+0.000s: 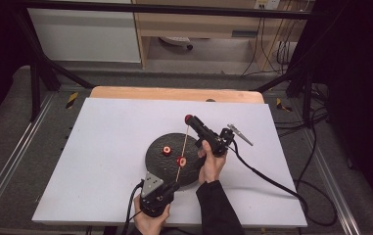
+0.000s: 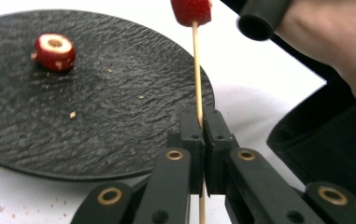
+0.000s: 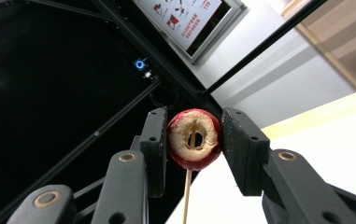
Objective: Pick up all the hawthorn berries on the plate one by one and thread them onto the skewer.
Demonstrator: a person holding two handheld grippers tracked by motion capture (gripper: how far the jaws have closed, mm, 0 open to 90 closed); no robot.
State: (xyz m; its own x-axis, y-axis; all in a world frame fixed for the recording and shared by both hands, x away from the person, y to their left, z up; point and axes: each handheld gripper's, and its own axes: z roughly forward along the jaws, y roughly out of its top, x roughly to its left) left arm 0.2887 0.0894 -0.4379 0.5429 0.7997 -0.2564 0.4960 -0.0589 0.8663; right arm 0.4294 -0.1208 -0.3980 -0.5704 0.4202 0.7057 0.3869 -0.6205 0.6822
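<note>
While sign text blurs, skewer clamped

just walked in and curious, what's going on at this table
A person is threading red fruit slices onto a wooden skewer with two handheld grippers. The left gripper has its jaws shut on the skewer's lower end. The right gripper holds a hollow-cored slice at the skewer's tip, jaws shut on it. One slice already sits partway down the stick, above the black plate. Another slice lies on the plate.
</note>
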